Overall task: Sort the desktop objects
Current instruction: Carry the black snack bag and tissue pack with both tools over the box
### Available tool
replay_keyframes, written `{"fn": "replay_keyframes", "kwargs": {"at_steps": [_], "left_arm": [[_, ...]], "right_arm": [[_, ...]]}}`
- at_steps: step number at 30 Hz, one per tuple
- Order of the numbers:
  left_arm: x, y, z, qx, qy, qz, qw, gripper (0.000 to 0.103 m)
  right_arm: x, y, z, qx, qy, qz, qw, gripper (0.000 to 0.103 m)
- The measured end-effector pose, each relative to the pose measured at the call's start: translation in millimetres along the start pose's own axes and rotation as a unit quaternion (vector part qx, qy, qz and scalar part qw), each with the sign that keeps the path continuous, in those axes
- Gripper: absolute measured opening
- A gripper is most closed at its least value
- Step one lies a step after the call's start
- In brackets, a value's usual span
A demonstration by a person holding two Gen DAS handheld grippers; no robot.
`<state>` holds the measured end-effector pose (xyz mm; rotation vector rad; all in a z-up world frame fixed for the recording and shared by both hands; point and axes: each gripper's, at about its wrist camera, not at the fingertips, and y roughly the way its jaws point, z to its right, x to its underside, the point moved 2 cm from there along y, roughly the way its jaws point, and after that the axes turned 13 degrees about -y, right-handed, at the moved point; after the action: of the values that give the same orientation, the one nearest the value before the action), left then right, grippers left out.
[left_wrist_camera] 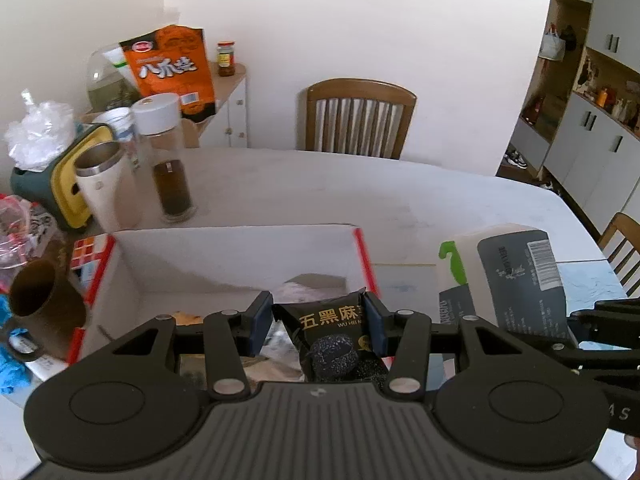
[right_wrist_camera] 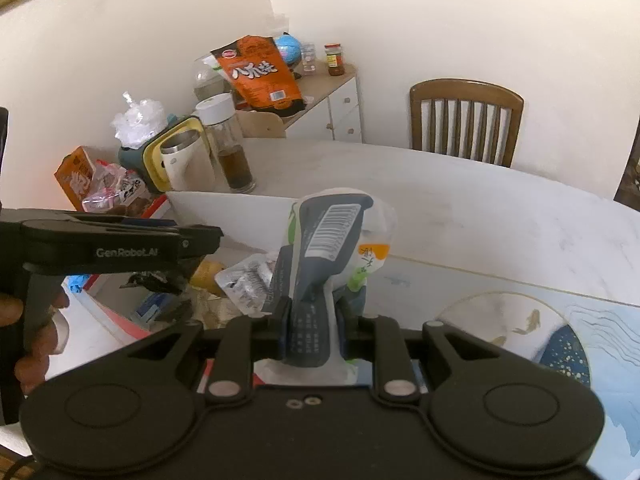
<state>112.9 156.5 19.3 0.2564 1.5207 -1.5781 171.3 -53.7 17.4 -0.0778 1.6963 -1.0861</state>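
Left gripper (left_wrist_camera: 319,322): fingers pinch a black snack packet (left_wrist_camera: 334,340) by its sides, held above the open white cardboard box (left_wrist_camera: 240,256) with red edges. Right gripper (right_wrist_camera: 310,326): fingers clamp a grey-and-white pouch (right_wrist_camera: 332,240), upright, barcode facing the camera, just right of the box. The box sits on the white bench (left_wrist_camera: 440,196). Glass bottle (left_wrist_camera: 170,160) and white tumbler (left_wrist_camera: 104,188) stand behind the box.

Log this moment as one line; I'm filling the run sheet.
left gripper: shut on black snack packet above white box | right gripper: shut on grey-white pouch
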Motion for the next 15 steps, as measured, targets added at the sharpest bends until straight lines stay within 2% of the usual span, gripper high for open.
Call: {"fn": "replay_keyframes", "kwargs": {"at_steps": [8,15], "left_arm": [[-3.2,-5.7,-36.0,-0.020,-0.009,-0.001,0.9998,0.047],[-10.7,5.6,-64.2,-0.049,-0.022,-0.005,0.9985,0.047]], "right_arm": [[-10.5,13.9,-25.2,-0.008,-0.022,-0.003,1.000,0.021],[-25.5,38.5,-32.3,-0.014,-0.051,-0.010,0.999,0.021]]}}
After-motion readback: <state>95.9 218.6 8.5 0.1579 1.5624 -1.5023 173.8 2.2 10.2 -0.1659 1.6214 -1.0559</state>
